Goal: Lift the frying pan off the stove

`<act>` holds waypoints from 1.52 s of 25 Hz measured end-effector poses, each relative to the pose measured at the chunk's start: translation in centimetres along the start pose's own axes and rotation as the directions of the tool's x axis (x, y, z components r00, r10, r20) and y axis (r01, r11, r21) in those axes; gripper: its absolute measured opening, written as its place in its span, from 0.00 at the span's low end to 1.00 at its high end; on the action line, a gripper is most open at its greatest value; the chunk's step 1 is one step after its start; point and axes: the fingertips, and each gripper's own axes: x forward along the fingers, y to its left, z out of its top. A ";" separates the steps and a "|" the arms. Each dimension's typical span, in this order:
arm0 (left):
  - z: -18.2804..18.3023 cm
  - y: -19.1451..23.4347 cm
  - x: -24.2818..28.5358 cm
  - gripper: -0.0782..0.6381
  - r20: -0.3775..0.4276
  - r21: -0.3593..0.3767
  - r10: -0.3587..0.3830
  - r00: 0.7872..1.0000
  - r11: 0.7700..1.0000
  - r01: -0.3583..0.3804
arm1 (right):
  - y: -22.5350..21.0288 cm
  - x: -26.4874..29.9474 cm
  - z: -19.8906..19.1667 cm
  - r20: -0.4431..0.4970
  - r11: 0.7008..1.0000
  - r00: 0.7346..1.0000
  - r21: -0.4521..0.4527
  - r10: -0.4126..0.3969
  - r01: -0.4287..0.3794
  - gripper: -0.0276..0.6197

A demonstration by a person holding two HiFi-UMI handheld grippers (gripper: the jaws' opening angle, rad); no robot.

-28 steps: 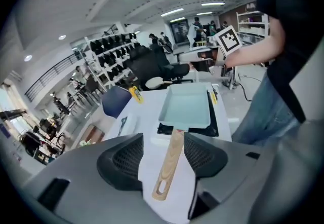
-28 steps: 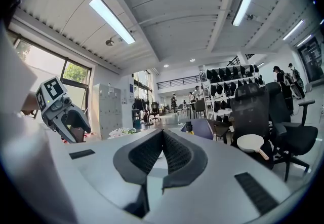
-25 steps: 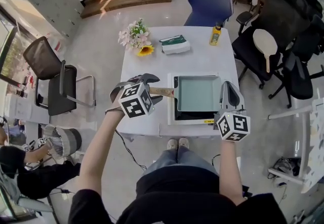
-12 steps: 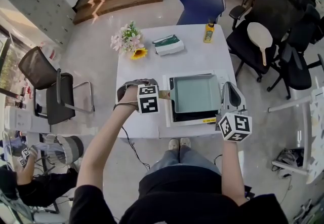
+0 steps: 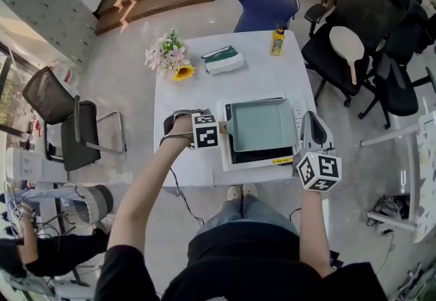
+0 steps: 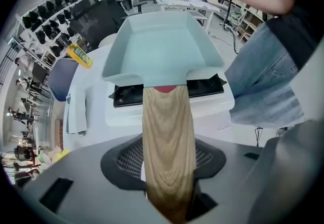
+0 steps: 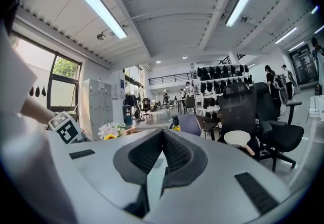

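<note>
Two tools in play. Left hand-held gripper (image 6: 169, 167): jaws closing, wooden handle (image 6: 167, 132) between them, not yet clamped. I see the frying pan (image 5: 262, 124) resting on the stove (image 5: 255, 155), on the desk (image 5: 197, 88). Right hand-held gripper (image 7: 163, 142): beside the stove, jaws together, empty.

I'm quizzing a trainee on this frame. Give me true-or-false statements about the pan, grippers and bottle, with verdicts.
The frying pan sits on the stove. True.
The wooden handle runs between the left gripper's jaws. True; they are closing on it.
The right gripper grips the pan's rim. False: its jaws are together, empty, beside the stove.
The yellow bottle stands on the stove. False: it stands near the table's far edge.
</note>
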 end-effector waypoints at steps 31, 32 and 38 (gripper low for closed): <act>-0.1 -0.4 0.6 0.13 -0.069 0.037 0.003 0.998 0.999 0.000 | 0.1 -0.6 -0.8 -0.020 1.000 1.000 -0.003 -0.007 0.007 0.05; -0.1 -0.4 0.5 0.13 -0.068 0.035 0.005 0.998 0.999 -0.002 | -0.1 -0.6 -0.8 -0.019 1.000 1.000 -0.003 -0.009 0.009 0.05; 0.0 -0.5 0.4 0.13 -0.058 0.029 0.030 0.998 0.999 -0.029 | -1.3 -0.9 -0.7 -0.017 0.999 0.999 -0.003 -0.034 0.034 0.05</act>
